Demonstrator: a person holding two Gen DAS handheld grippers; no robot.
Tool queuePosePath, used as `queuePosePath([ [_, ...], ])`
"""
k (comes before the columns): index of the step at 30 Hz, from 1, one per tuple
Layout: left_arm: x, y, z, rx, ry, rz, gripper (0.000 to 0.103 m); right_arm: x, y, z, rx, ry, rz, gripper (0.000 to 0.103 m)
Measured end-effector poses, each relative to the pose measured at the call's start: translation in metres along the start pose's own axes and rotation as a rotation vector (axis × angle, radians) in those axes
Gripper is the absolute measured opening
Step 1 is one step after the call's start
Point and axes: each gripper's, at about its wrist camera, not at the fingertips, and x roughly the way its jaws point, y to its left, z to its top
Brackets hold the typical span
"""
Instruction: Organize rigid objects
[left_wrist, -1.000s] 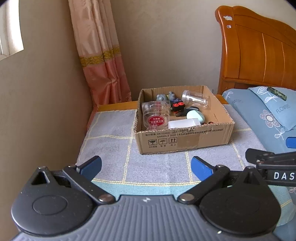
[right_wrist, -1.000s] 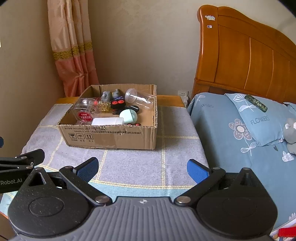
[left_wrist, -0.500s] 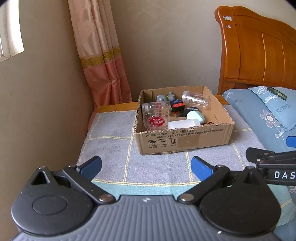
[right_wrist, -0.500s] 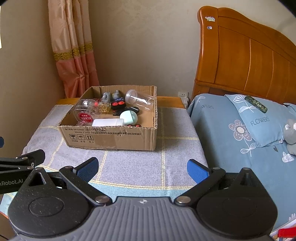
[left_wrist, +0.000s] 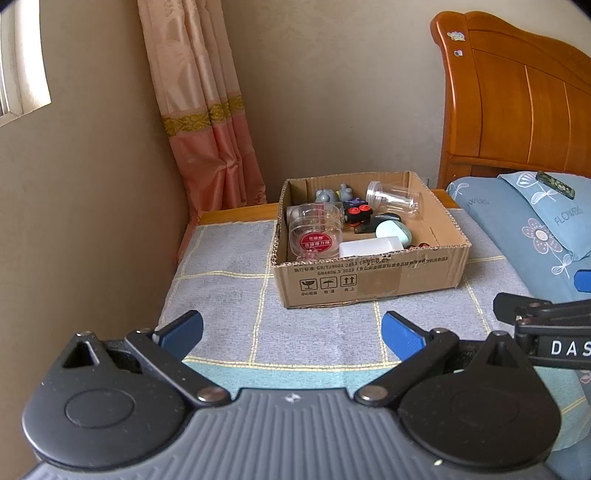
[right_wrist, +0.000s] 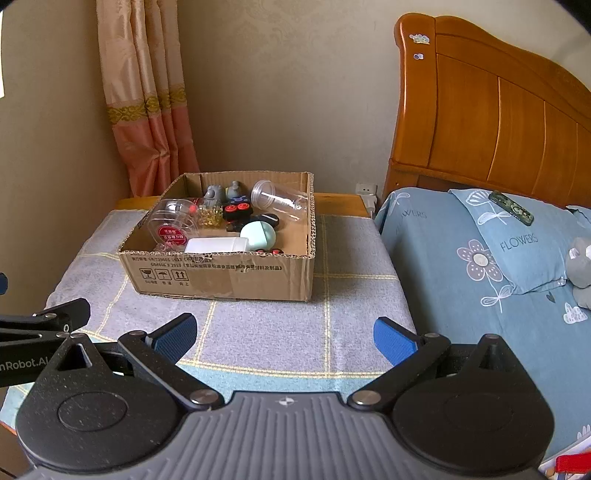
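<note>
Corrugated cardboard box (left_wrist: 369, 284), clear ribbed jar (left_wrist: 314, 232), checked woven cloth (right_wrist: 280, 332)

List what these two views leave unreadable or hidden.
- Cardboard box floor: both views, near wall and piled items hide it.
- Small red-and-black pieces: right view, box wall cuts them off.
- Grey plush: right view, cut by frame edge.
- Jar label text: too small.

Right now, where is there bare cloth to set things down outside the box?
Free: the cloth between the box and both open grippers, the strip left of the box, and a narrower strip toward the bed. Crowded: inside the box, except its right side.
</note>
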Motion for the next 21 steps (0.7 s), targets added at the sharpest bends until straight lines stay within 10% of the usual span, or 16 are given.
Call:
queuePosePath([
  [21, 0.0004, 0.0000, -0.0006, 0.003, -0.004, -0.003, 0.102, -0.0027, 0.0010, -0.0006, -0.003, -0.005, 0.003, 0.103],
])
